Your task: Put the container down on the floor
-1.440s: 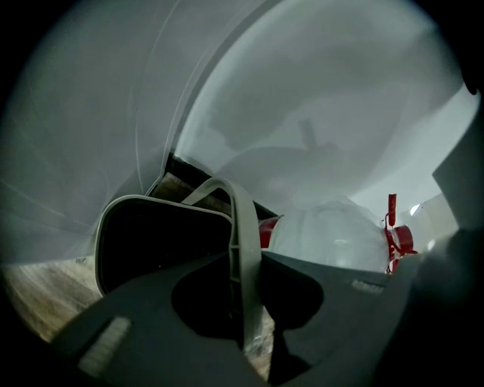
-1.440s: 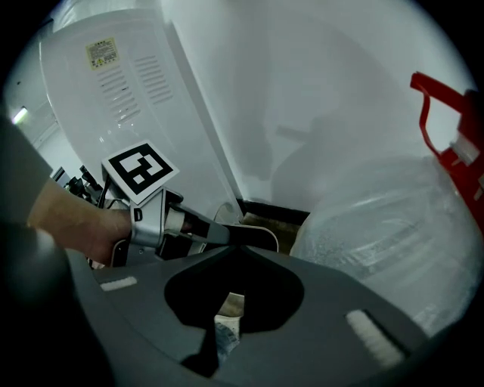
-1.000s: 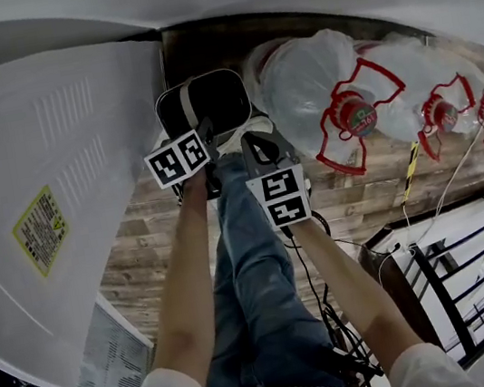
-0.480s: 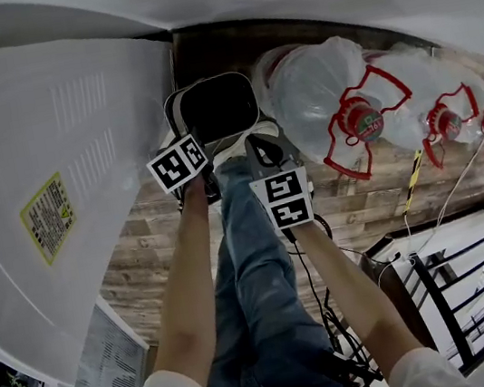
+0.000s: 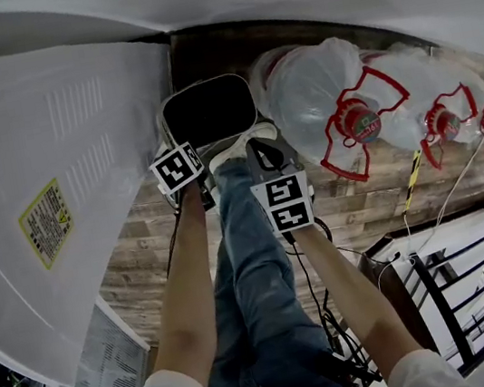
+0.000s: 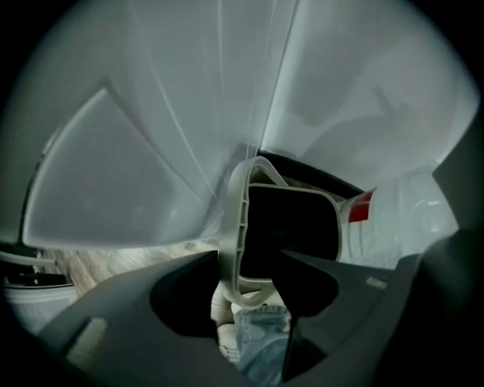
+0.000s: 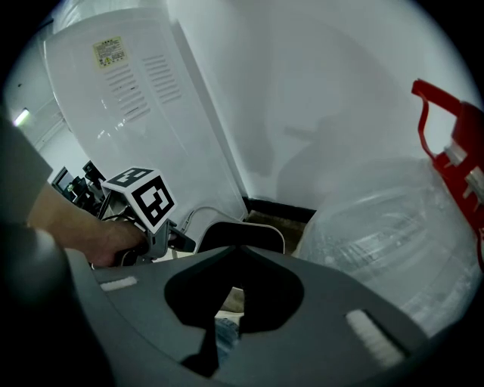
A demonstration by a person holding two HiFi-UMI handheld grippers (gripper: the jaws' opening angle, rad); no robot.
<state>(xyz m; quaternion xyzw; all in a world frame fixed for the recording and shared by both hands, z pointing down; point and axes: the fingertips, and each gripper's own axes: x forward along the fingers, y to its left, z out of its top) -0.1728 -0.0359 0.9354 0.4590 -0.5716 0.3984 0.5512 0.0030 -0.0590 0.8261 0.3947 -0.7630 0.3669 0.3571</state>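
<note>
The container [image 5: 208, 111] sits at the far end of the wooden floor [image 5: 141, 251]. It is tucked between the white appliance [image 5: 55, 173] on the left and the nearest water bottle [image 5: 313, 93] on the right, just beyond your shoe [image 5: 239, 147]. Its dark opening faces up toward you, and it looks level and settled, so I judge it to be resting on the floor with the put-down all but finished.

Your left gripper [image 6: 249, 255] has its jaws apart, straddling the near-left corner of the container's pale rim. The left jaw lies against the outside of the rim. A dark gap shows between the rim and the right jaw, which reaches over the opening. That reads as a released grip, not a clamp.

Your right gripper [image 7: 241, 249] hangs near your right leg, on the near side of the container. Its jaws are together with nothing between them, and it takes no part in this step.

The next move calls for drawing your left gripper straight back toward you with the jaws kept spread. The inner jaw has to clear the rim without hooking it, or the container will tip or get dragged toward your shoe.
</note>
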